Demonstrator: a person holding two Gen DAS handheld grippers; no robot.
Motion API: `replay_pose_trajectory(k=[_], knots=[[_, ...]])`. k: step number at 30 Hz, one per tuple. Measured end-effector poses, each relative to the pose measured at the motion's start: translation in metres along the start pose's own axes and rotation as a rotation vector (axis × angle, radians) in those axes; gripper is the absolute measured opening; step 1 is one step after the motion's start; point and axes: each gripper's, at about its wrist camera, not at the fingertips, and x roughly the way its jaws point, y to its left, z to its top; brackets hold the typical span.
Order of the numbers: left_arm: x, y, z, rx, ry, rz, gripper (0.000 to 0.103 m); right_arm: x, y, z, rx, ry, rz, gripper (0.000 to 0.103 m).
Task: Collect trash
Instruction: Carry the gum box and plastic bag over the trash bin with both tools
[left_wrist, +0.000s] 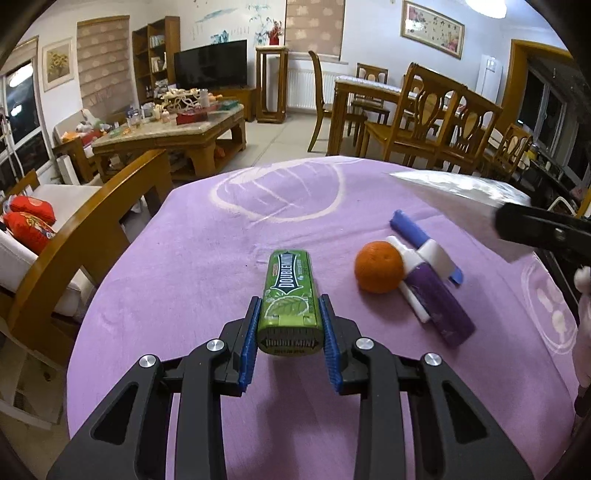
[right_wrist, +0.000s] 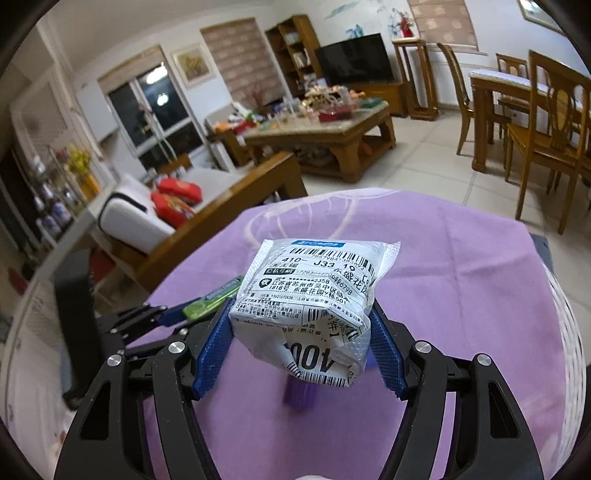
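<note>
My left gripper (left_wrist: 289, 325) is shut on a green Doublemint gum pack (left_wrist: 290, 299) and holds it above the purple cloth of the table (left_wrist: 184, 280). The pack also shows in the right wrist view (right_wrist: 214, 297), with the left gripper (right_wrist: 173, 314) at the left. My right gripper (right_wrist: 301, 332) is shut on a white courier mail bag (right_wrist: 314, 291) with printed labels, held above the table. That bag shows at the right in the left wrist view (left_wrist: 461, 199).
An orange (left_wrist: 378, 266), a purple bottle with a white cap (left_wrist: 439, 295) and a blue-and-white tube (left_wrist: 417, 232) lie on the cloth to the right. A wooden sofa arm (left_wrist: 92, 229) stands at the left, dining chairs (left_wrist: 436, 122) beyond.
</note>
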Motion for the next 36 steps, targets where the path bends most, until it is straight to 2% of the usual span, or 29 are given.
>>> replay_pose_trajectory(k=[6,10,19,25,30,36], knots=[[-0.017,-0.008,-0.005,-0.013,-0.046,-0.016,0.031,-0.059,-0.019,-0.033,0.076,-0.071,0.026,0.068],[-0.032,-0.017,-0.008,-0.027,-0.082,-0.056,0.031,-0.098,-0.034,-0.051,0.104,-0.119,0.015,0.068],[-0.061,-0.069,-0.005,0.023,-0.153,-0.121,0.031,-0.166,-0.086,-0.095,0.216,-0.179,-0.022,0.068],[-0.068,-0.104,-0.002,0.051,-0.171,-0.175,0.031,-0.203,-0.121,-0.116,0.273,-0.223,-0.057,0.068],[-0.066,-0.147,0.005,0.085,-0.174,-0.248,0.031,-0.236,-0.158,-0.132,0.334,-0.276,-0.090,0.068],[-0.059,-0.215,0.013,0.128,-0.184,-0.394,0.031,-0.275,-0.214,-0.144,0.428,-0.343,-0.152,0.068]])
